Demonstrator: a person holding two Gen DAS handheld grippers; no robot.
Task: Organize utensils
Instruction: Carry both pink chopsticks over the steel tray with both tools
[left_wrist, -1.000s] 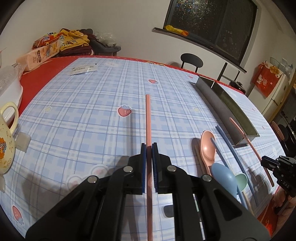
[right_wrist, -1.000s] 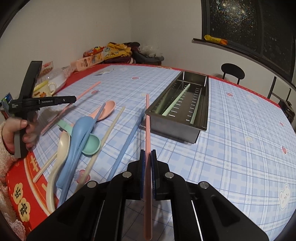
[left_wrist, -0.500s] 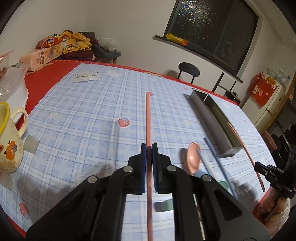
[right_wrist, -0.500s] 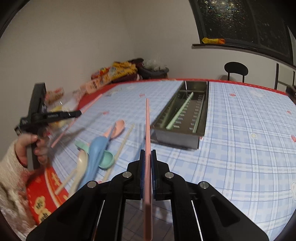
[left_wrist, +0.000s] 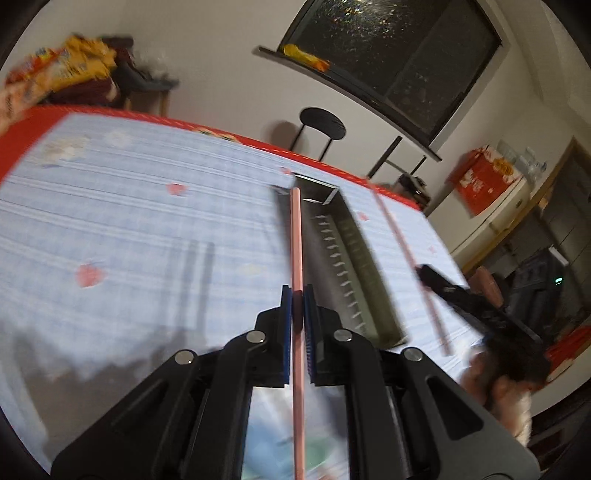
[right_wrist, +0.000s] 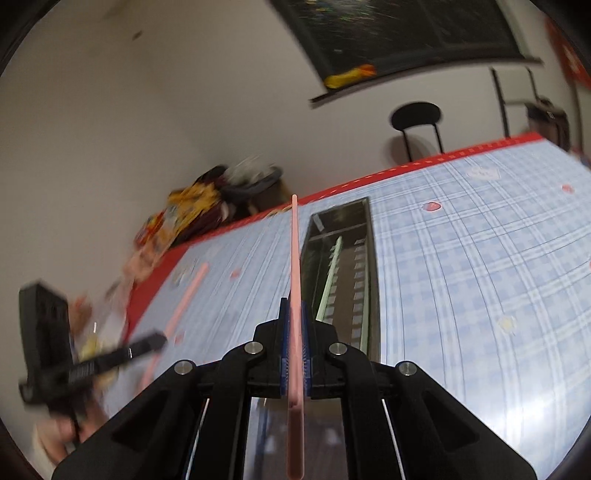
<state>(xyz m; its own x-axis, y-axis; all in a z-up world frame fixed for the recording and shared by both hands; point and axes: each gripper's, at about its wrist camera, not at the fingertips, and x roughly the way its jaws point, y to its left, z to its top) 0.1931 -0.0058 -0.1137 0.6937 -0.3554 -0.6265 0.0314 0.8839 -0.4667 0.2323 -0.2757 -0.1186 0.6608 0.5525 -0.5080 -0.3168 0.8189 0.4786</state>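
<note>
Each fisheye sits close behind its own claw, looking forward along the fingers, raised above the desk (left_wrist: 147, 221). Both views share the metal tray (left_wrist: 354, 266) (right_wrist: 373, 258), black chair (left_wrist: 322, 122) (right_wrist: 416, 116) and window.

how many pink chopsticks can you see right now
2. One pink chopstick is clamped in the left gripper, the other pink chopstick in the right gripper, both held beside the metal tray. Blur may hide others.
</note>
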